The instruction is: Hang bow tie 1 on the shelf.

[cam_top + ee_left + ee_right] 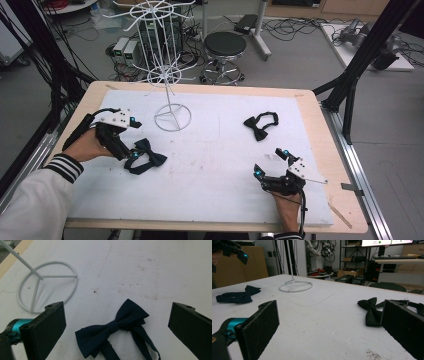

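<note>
A dark navy bow tie (145,156) lies on the white mat at the left, its strap trailing toward the front. My left gripper (134,140) hangs open right over it, and the left gripper view has the bow tie (113,330) lying flat between the wide-apart jaws. A black bow tie (260,125) with its looped strap rests at the right rear of the mat. My right gripper (271,162) stands open near the front right, short of that black bow tie (370,311). A white wire display stand (167,65) rises from its ring base (172,117).
The white mat (210,150) covers a wooden table (325,150). Black frame posts (360,55) stand at the right rear corner, cables and a stool (225,50) on the floor behind. The stand's ring base (45,285) lies just left of my left gripper.
</note>
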